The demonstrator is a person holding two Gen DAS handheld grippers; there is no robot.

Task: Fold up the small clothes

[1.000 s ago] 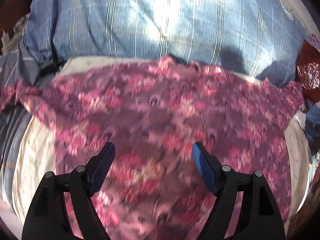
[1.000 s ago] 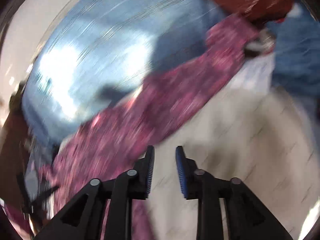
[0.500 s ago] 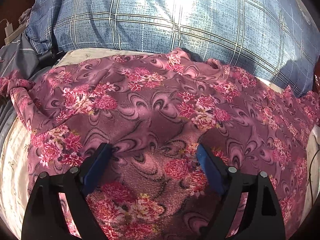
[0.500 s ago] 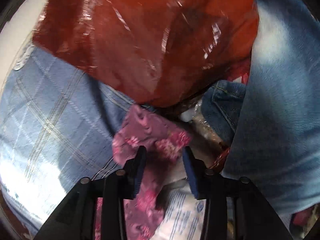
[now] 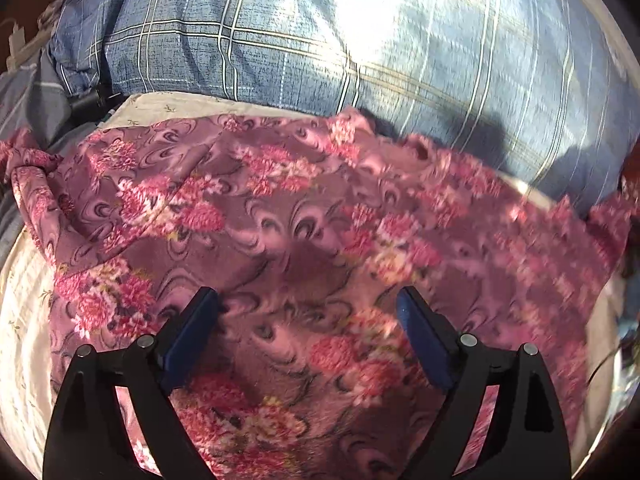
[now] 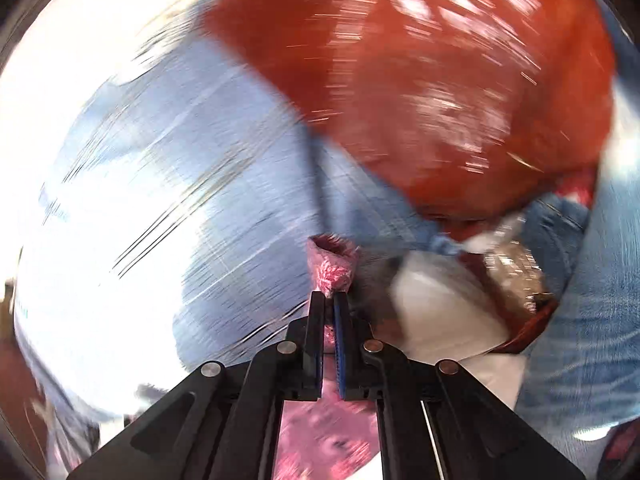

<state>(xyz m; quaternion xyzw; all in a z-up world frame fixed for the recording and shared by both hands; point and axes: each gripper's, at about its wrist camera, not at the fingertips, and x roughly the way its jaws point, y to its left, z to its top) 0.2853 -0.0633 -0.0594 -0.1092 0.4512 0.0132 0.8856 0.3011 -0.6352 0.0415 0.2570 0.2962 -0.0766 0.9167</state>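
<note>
A purple garment with pink flowers (image 5: 304, 240) lies spread on a cream sheet (image 5: 24, 320), its far edge against a blue plaid pillow (image 5: 320, 40). My left gripper (image 5: 308, 312) is open and hovers low over the garment's middle, holding nothing. My right gripper (image 6: 329, 300) is shut on the garment's right sleeve end (image 6: 332, 264), which bunches up beyond the fingertips. More of the garment shows below the jaws in the right wrist view (image 6: 320, 432). The right wrist view is blurred by motion.
A shiny red bag (image 6: 440, 80) lies beyond the right gripper, with blue denim (image 6: 592, 300) to its right and a white packet (image 6: 440, 312) below it. Grey striped cloth (image 5: 24, 92) lies at the far left.
My right gripper has shut on the sleeve end it was straddling and is moving with it. My left gripper stays open and has drawn back slightly over the garment.
</note>
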